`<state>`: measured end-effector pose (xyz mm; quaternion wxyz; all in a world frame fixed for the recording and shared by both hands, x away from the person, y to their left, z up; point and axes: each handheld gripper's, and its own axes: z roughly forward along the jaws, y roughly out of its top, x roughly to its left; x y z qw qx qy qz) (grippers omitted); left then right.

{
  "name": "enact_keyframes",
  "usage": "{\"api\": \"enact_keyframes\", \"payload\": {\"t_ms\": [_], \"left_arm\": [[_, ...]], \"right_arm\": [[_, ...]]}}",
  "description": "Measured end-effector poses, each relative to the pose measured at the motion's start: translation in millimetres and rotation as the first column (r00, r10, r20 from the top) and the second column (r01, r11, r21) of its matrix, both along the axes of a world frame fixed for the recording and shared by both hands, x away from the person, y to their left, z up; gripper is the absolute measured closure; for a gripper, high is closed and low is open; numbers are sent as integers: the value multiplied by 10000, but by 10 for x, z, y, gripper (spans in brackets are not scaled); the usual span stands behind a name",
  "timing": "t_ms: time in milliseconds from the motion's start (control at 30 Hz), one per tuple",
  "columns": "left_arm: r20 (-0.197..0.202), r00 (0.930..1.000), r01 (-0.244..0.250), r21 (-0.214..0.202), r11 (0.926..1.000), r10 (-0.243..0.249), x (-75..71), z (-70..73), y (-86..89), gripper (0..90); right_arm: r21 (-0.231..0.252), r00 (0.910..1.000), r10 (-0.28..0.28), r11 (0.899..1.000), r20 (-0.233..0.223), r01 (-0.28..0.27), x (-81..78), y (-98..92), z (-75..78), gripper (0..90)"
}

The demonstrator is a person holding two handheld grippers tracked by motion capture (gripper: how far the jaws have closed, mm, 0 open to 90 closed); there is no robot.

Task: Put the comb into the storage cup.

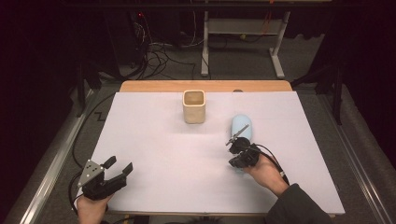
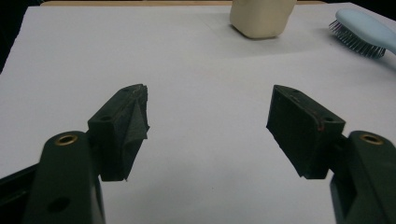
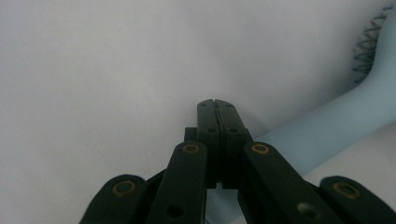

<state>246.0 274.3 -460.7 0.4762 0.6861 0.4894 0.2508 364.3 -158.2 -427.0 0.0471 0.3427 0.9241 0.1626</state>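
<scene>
White sheeting is covering our table (image 1: 154,154); we are resting the left gripper (image 1: 119,168) wide apart, pressing the right gripper (image 3: 217,103) together empty beside the hairbrush (image 1: 241,126), cup (image 1: 194,106) waiting

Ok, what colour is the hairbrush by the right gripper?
Pale blue hairbrush, with dark bristles; the left gripper view shows it best.

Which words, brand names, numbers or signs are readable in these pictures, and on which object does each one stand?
None can be read.
The beige cup shows plain walls with no print.
The light blue hairbrush carries no visible label.
The white table cover is blank.
The left gripper and the right gripper show no lettering; the grey plate on the left one has only small holes.
</scene>
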Motion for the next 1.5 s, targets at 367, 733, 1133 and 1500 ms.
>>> {"api": "enact_keyframes", "payload": {"t_ms": [367, 733, 1133, 1500], "left_arm": [[-54, 10000, 13, 37, 10000, -12, 3, -2, -4, 295], [-50, 10000, 20, 46, 10000, -20, 1, -3, -5, 295], [-73, 9999, 86, 23, 10000, -86, 3, -5, -8, 293], [-113, 9999, 97, -27, 9999, -98, 4, -6, -6, 294]], "right_arm": [[-64, 9986, -508, 9987, 132, 509, -14, -221, 15, 900], [-104, 9944, -996, 9949, 366, 1001, 44, -394, 23, 900], [-159, 9863, -1567, 9874, 507, 1576, 113, -549, 20, 900], [57, 9846, -1584, 9874, 746, 1584, 134, -634, 9, 899]]}}
